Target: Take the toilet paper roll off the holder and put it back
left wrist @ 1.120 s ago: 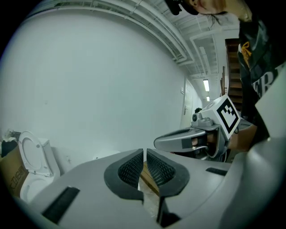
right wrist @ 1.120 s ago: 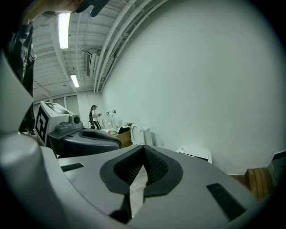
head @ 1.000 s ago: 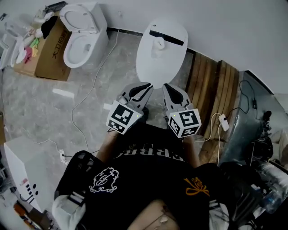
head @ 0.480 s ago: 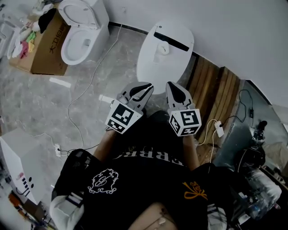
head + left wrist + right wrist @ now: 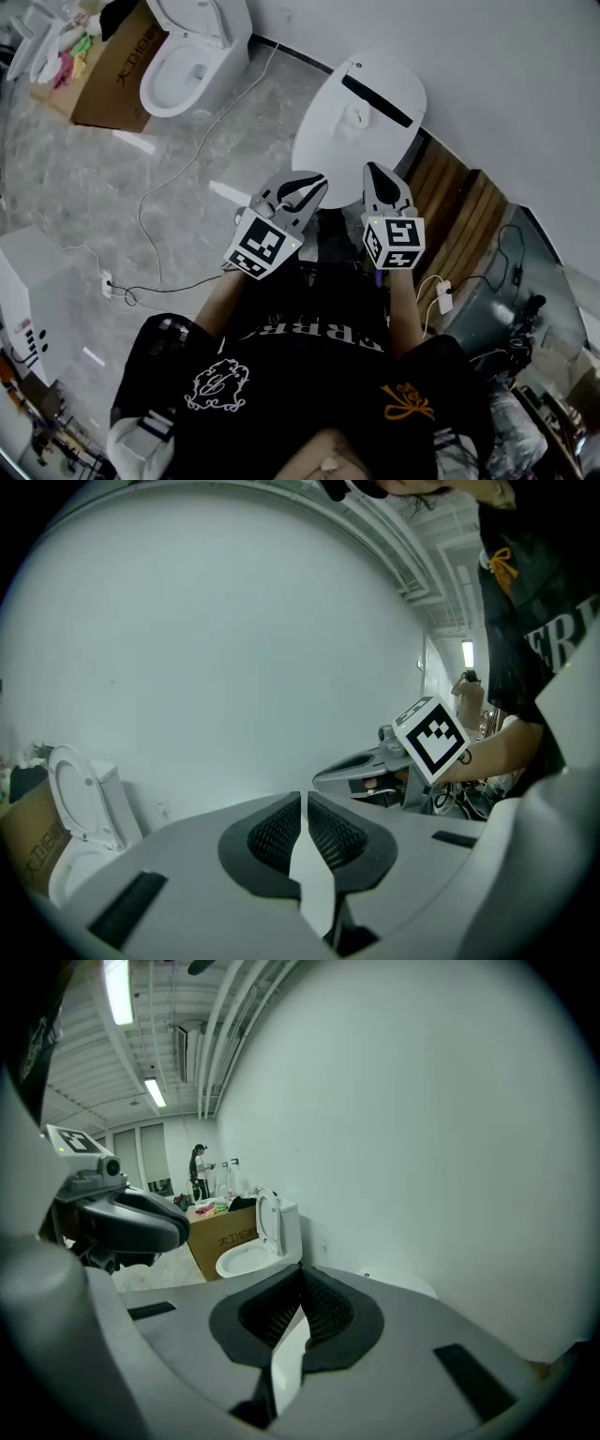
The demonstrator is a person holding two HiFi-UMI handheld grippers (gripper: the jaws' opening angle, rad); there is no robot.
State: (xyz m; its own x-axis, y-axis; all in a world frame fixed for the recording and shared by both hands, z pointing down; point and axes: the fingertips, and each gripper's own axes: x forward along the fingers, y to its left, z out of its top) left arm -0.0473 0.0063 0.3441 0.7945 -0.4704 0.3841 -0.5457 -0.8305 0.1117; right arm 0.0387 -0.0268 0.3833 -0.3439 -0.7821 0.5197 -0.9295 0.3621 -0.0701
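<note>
You had cool, even light from the ceiling tubes (image 5: 120,990), soft shadows, sharp focus, and heavy fisheye bending with black corners in both gripper views.

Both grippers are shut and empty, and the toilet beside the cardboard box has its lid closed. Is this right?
Not quite: the lid of the toilet stands raised, as the right gripper view shows. The rest holds: the left gripper and the right gripper are shut and empty, and the toilet is beside the cardboard box.

Industrial test space: toilet (image 5: 192,52) beside cardboard box (image 5: 112,75), floor cables (image 5: 192,161), exposed ceiling pipes (image 5: 220,1026).
</note>
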